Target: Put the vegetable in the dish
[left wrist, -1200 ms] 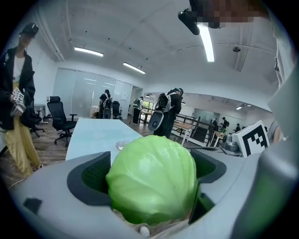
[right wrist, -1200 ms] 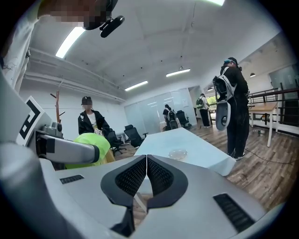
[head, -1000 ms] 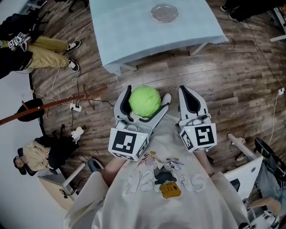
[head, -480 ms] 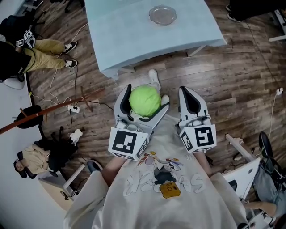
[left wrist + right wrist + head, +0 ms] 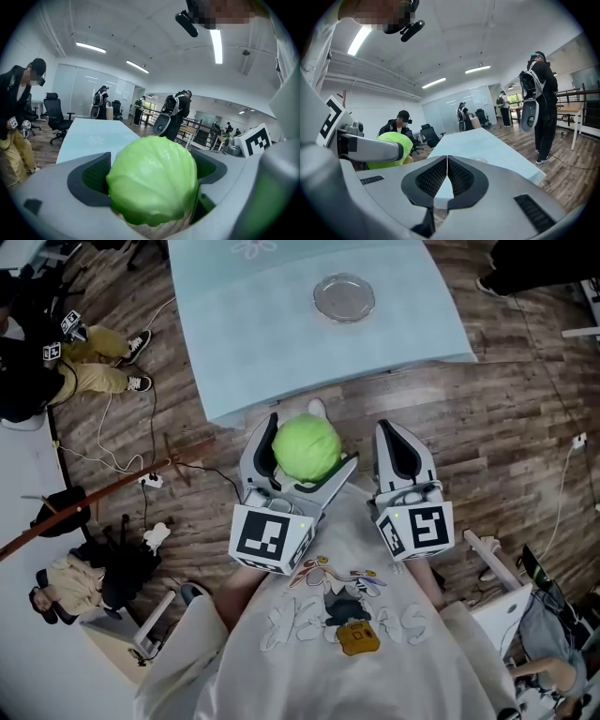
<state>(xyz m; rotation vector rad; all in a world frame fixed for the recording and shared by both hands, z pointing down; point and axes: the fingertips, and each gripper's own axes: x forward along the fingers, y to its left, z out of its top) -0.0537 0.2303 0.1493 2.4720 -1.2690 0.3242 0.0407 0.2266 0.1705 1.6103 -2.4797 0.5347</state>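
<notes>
Fingers (image 5: pixel 255 451) of the left gripper (image 5: pixel 309 439) still round cabbage (image 5: pixel 306 451), dish (image 5: pixel 344 297) nearer.

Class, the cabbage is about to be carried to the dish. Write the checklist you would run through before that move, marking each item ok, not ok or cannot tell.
1. Cabbage held between the jaws of the left claw: ok.
2. Dish empty and flat on the table: ok.
3. Table surface bare between its near edge and the dish: ok.
4. Cabbage above the dish: not ok; it hangs over the floor, short of the table's near edge.
5. Right claw shut, empty, beside the load: ok.
6. Grip firm enough for the carry: cannot tell.
</notes>
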